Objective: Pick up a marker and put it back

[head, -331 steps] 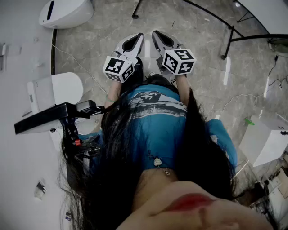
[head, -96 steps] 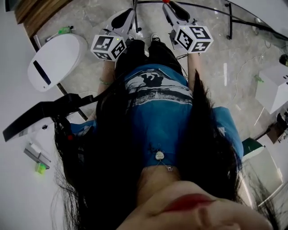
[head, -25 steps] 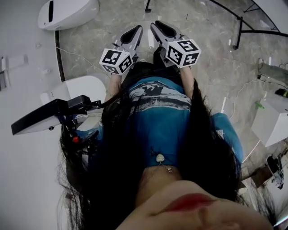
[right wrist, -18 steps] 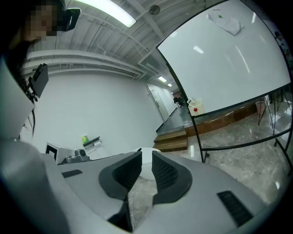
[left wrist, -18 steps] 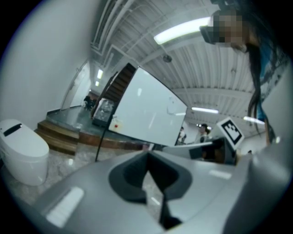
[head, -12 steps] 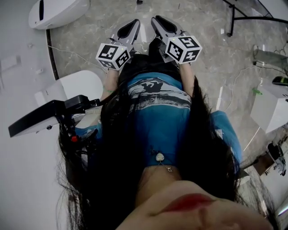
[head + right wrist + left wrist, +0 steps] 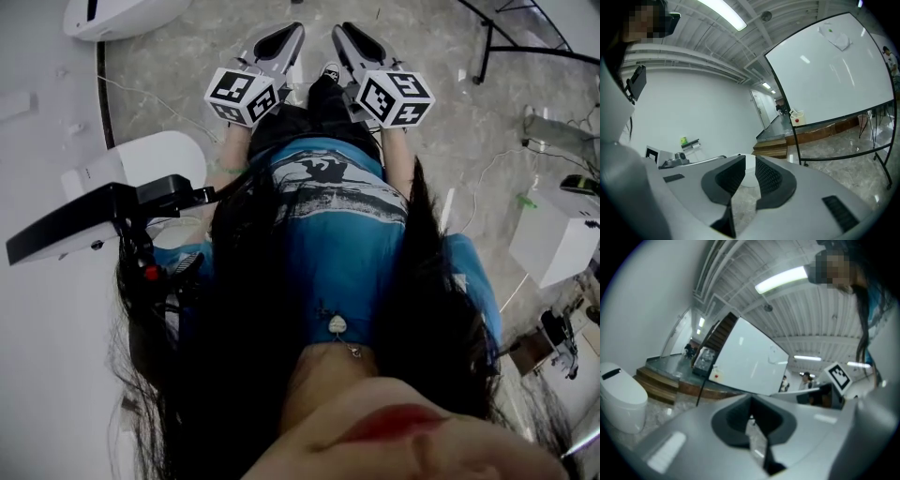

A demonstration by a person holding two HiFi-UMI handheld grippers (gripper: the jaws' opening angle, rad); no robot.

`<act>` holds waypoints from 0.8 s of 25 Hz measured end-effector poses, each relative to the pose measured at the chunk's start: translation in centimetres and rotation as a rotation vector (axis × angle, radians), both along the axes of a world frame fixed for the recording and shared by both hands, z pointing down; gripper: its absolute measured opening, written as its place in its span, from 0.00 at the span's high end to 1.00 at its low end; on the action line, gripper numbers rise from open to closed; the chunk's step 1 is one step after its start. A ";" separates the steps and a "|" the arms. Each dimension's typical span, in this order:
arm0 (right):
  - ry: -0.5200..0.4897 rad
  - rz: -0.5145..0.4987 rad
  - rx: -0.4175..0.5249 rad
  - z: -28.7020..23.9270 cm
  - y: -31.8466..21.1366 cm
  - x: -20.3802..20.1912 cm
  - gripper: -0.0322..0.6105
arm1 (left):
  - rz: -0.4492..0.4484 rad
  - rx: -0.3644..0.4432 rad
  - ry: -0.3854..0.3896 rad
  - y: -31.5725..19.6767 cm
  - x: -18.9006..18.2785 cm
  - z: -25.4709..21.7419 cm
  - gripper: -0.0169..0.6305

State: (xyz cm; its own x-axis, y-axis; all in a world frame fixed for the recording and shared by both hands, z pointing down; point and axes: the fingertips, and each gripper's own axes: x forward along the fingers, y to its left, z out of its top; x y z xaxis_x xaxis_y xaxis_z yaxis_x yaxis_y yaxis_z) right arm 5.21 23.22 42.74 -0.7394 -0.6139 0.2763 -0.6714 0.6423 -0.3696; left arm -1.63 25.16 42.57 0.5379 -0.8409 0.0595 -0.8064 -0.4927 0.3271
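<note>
No marker shows anywhere yet, so this looks like the walk-up: left gripper (image 7: 750, 401) all but closed on nothing, right gripper (image 7: 749, 161) just narrowed, slightly apart and empty, facing the whiteboard (image 7: 829, 70), where finding one likely comes next.

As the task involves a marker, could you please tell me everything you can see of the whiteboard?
The whiteboard is a large, glossy white panel, blank and showing bright glints. It is held in a thin black frame on black legs that stand on the grey marbled floor. A pale sheet or cloth sticks near its top edge, with a small green spot beside it.
</note>
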 end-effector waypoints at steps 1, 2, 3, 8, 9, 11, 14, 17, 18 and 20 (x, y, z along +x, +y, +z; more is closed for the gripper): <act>0.003 -0.002 0.001 0.1 0.1 -0.1 0.84 | -0.001 0.001 -0.001 0.1 0.0 0.0 0.97; 0.006 -0.007 0.003 0.1 0.1 -0.3 0.84 | -0.003 0.001 -0.003 0.2 -0.2 0.0 0.97; 0.007 -0.014 0.005 0.2 0.2 -0.6 0.84 | -0.007 0.000 -0.006 0.3 -0.5 0.0 0.97; 0.019 -0.025 0.014 0.2 0.5 -0.7 0.84 | -0.018 0.005 -0.011 0.5 -0.5 -0.2 0.97; 0.022 -0.024 0.014 0.2 0.5 -0.8 0.85 | -0.018 0.006 -0.010 0.6 -0.6 -0.3 0.97; 0.022 -0.031 0.008 0.4 0.6 -1.3 0.85 | -0.024 0.004 -0.013 0.8 -1.0 -0.3 0.97; 0.021 -0.045 0.000 1.1 0.7 -1.8 0.85 | -0.033 -0.004 -0.017 1.2 -1.4 0.3 0.97; 0.025 -0.054 -0.005 1.6 0.7 -2.1 0.85 | -0.037 -0.008 -0.016 1.4 -1.5 0.6 0.97; 0.025 -0.056 -0.006 1.6 0.7 -2.2 0.85 | -0.038 -0.009 -0.017 1.4 -1.6 0.7 0.97; 0.024 -0.058 -0.007 1.6 0.8 -2.4 0.85 | -0.038 -0.011 -0.017 1.4 -1.6 0.7 0.97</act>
State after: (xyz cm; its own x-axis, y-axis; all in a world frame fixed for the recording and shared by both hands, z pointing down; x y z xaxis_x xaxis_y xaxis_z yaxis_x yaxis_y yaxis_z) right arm 2.86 24.05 44.34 -0.7669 -0.5682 0.2984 -0.6418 0.6781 -0.3581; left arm -3.26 26.53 43.28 0.5046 -0.8598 0.0777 -0.8298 -0.4582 0.3185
